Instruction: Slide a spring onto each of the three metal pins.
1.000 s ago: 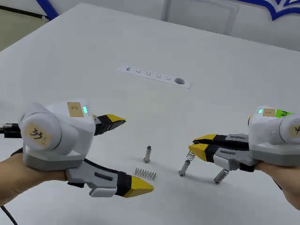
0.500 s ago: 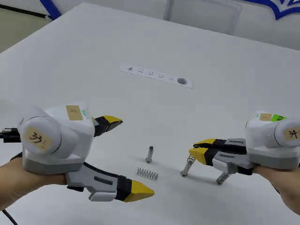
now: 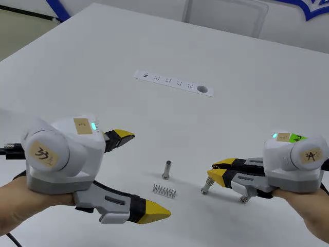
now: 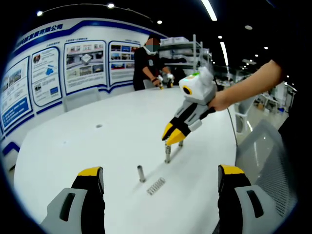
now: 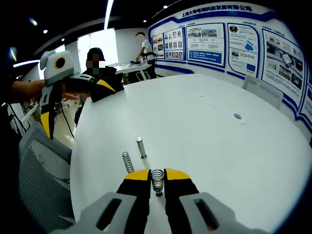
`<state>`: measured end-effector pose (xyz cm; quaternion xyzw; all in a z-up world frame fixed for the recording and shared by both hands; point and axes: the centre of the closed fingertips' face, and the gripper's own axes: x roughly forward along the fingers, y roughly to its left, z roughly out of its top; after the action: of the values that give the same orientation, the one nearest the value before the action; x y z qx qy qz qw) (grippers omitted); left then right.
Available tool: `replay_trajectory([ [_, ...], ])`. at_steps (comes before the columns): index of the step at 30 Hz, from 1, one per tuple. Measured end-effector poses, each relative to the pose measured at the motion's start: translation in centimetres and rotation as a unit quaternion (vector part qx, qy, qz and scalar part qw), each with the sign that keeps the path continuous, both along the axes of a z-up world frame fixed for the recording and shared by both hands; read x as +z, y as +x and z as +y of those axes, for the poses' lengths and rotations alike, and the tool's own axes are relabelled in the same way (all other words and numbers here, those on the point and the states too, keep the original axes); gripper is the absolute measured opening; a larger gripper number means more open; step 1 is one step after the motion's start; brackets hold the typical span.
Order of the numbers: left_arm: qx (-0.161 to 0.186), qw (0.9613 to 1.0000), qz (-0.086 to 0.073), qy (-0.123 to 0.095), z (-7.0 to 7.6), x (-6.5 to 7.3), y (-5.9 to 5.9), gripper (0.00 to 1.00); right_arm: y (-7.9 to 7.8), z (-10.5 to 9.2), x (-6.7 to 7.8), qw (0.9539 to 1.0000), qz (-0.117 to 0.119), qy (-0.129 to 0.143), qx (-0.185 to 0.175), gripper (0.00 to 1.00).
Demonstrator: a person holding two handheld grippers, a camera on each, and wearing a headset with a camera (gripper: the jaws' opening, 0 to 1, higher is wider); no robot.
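Observation:
My right gripper (image 3: pixel 218 172) is shut on a spring (image 5: pixel 157 180) that sits over a leaning metal pin (image 3: pixel 205 187). In the right gripper view the yellow jaw tips pinch the coil from both sides. A second pin with a spring on it (image 3: pixel 245 197) stands partly hidden under the right gripper's body. A bare pin (image 3: pixel 166 169) stands upright mid-table, and a loose spring (image 3: pixel 164 191) lies flat just in front of it. My left gripper (image 3: pixel 139 173) hovers at the left, open wide, nothing between its jaws; the loose spring (image 4: pixel 156 185) lies ahead of it.
A white power strip (image 3: pixel 173 82) lies farther back on the white table (image 3: pixel 103 62). A chair (image 3: pixel 221 15) stands at the far edge. A person (image 4: pixel 151 58) works at the table's far end, and a mesh chair (image 5: pixel 34 170) is beside the table.
My right gripper has come down lower toward the table with the spring on the leaning pin. The left gripper has stayed open in about the same place. The head camera has shifted slightly.

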<state>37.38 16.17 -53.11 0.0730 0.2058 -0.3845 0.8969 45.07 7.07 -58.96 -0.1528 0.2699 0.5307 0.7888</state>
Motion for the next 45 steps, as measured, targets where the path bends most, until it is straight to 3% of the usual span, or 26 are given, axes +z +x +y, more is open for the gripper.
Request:
replay_trajectory([
  [16,0.001,1.0,0.006,0.007,0.2,-0.4,0.0,0.98,-0.2,0.3,-2.4,0.9988,-0.027,-0.031,0.028,0.11],
  [27,0.0,0.9999,0.009,0.008,0.3,-0.5,-0.2,0.97,-0.1,0.1,-3.2,0.9987,-0.022,-0.04,0.021,0.11],
  [33,-0.003,0.9999,0.01,0.008,0.2,-0.6,-0.3,0.97,-0.2,0.0,-3.5,0.9992,-0.008,-0.037,0.013,0.12],
  [45,-0.004,0.9999,0.009,0.009,0.1,-0.4,-0.3,0.97,-0.3,-0.1,-3.0,0.9993,-0.006,-0.036,0.012,0.17],
])
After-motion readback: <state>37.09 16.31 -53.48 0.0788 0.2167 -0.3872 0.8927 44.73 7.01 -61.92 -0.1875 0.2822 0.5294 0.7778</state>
